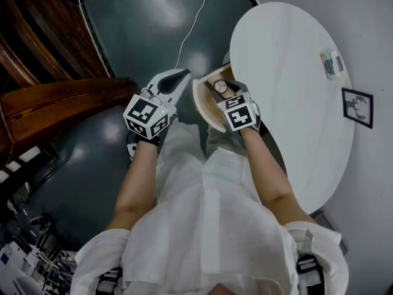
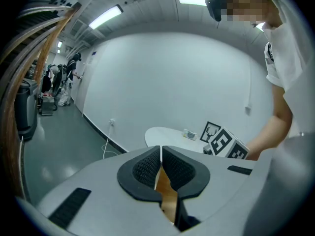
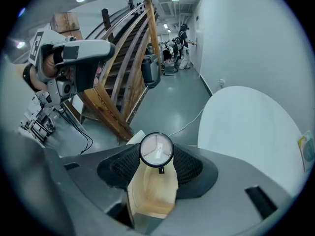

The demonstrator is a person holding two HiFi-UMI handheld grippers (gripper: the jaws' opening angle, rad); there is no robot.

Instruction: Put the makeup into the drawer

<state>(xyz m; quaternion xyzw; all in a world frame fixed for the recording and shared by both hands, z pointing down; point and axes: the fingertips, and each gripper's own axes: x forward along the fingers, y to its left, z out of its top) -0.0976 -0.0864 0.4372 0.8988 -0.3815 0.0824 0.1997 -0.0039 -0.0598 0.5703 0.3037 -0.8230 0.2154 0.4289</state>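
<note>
The round makeup compact (image 3: 156,150) sits pinched at its black rim between the jaws of the right gripper (image 3: 156,157), at the centre of the right gripper view. It stands on edge with its pale lid facing the camera and a small black tab pointing down. The mark on the lid is too small to read. Directly beneath it lies the open wooden drawer (image 3: 152,191).

In the head view the compact (image 1: 221,86) is partly covered by the right gripper (image 1: 228,91). The drawer (image 1: 199,103) is cut off behind by the white oval table (image 1: 288,103).

The left gripper (image 2: 161,168) has its jaws pressed together, wood showing below them. Whether they grip it is unclear.
</note>
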